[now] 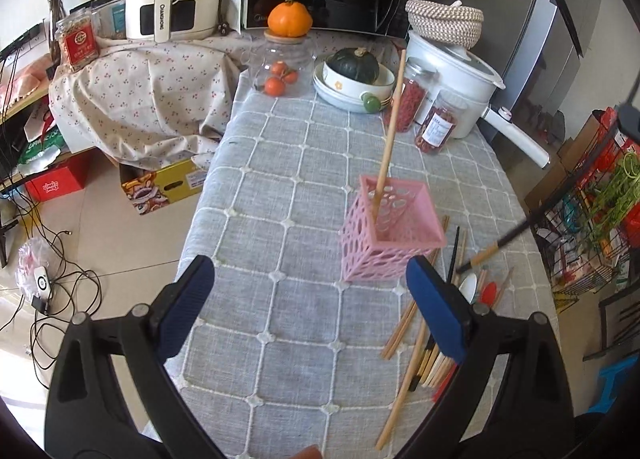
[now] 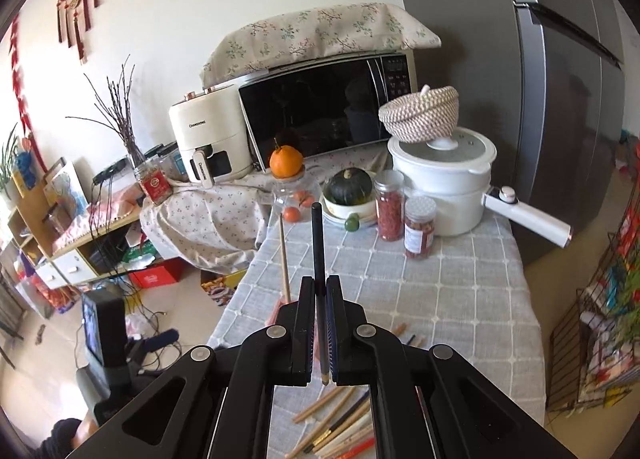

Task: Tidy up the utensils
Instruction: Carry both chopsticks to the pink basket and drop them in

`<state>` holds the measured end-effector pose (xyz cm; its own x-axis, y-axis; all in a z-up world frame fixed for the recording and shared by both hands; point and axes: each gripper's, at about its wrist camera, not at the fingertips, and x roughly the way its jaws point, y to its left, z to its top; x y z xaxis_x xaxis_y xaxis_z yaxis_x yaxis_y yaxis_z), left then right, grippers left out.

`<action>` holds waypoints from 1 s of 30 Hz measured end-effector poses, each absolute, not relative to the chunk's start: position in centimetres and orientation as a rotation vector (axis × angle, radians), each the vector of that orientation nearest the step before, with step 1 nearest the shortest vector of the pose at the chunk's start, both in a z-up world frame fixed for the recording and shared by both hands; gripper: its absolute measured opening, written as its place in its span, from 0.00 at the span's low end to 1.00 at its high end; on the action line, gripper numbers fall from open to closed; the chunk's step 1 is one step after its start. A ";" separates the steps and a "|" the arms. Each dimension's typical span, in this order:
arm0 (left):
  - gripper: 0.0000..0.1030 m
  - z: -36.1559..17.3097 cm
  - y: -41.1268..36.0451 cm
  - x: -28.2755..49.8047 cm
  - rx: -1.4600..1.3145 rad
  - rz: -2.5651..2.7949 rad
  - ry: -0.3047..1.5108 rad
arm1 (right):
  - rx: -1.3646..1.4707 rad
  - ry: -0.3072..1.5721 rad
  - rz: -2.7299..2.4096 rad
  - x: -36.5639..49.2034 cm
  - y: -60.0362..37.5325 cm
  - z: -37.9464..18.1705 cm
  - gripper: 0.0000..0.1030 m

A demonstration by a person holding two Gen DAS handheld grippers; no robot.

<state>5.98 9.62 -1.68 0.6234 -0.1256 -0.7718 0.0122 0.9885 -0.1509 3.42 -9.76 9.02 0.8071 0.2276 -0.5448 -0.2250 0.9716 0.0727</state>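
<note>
pink holder (image 1: 390, 227) stands on the grey tablecloth (image 1: 280, 187) with one wooden chopstick (image 1: 390, 131) leaning in it (loose utensils (image 1: 420, 339) lie beside). left gripper (image 1: 308, 307) gapes wide, empty; right gripper (image 2: 320, 291) pinches a black chopstick (image 2: 318, 243).

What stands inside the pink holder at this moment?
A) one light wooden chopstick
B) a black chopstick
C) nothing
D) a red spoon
A: a single light wooden chopstick leans up out of the pink holder; the black chopstick is clamped in the right gripper.
</note>
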 end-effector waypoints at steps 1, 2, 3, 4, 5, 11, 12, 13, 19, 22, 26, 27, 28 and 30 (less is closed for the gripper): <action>0.94 -1.7 9.8 6.0 -0.138 -0.083 0.899 | -0.002 0.574 0.243 3.7 -9.5 8.9 0.05; 0.94 -1.7 10.0 5.9 -0.142 -0.087 0.901 | 0.003 0.574 0.245 4.0 -9.3 8.7 0.05; 0.94 -1.7 10.1 5.8 -0.146 -0.088 0.902 | 0.015 0.575 0.250 4.3 -9.3 8.5 0.05; 0.94 -1.7 10.3 5.7 -0.150 -0.088 0.902 | 0.029 0.576 0.258 4.4 -9.4 8.3 0.05; 0.94 -1.8 10.5 5.8 -0.153 -0.090 0.903 | 0.053 0.581 0.265 4.6 -9.5 8.2 0.05; 0.94 -2.1 11.4 5.7 -0.179 -0.097 0.918 | 0.124 0.586 0.281 4.7 -9.8 9.3 0.05; 0.94 -2.1 11.5 5.7 -0.183 -0.095 0.918 | 0.120 0.580 0.278 4.7 -9.7 9.7 0.05; 0.94 -2.1 11.6 5.7 -0.188 -0.093 0.917 | 0.116 0.575 0.274 4.7 -9.6 9.9 0.05; 0.94 -1.8 11.5 5.5 -0.199 -0.108 0.904 | 0.121 0.547 0.273 6.1 -8.8 10.7 0.05; 0.94 -1.8 11.1 5.6 -0.194 -0.119 0.900 | 0.117 0.543 0.262 7.3 -8.6 10.3 0.05; 0.94 -1.7 10.5 5.8 -0.176 -0.128 0.893 | 0.100 0.567 0.230 9.2 -8.3 8.8 0.05; 0.94 -1.7 10.3 5.8 -0.168 -0.128 0.892 | 0.098 0.574 0.227 9.5 -8.4 8.5 0.05; 0.94 -1.7 10.2 5.8 -0.163 -0.128 0.894 | 0.096 0.586 0.222 9.9 -8.5 8.0 0.05; 0.94 -1.6 10.0 5.8 -0.164 -0.132 0.895 | 0.100 0.611 0.214 10.4 -8.6 7.2 0.05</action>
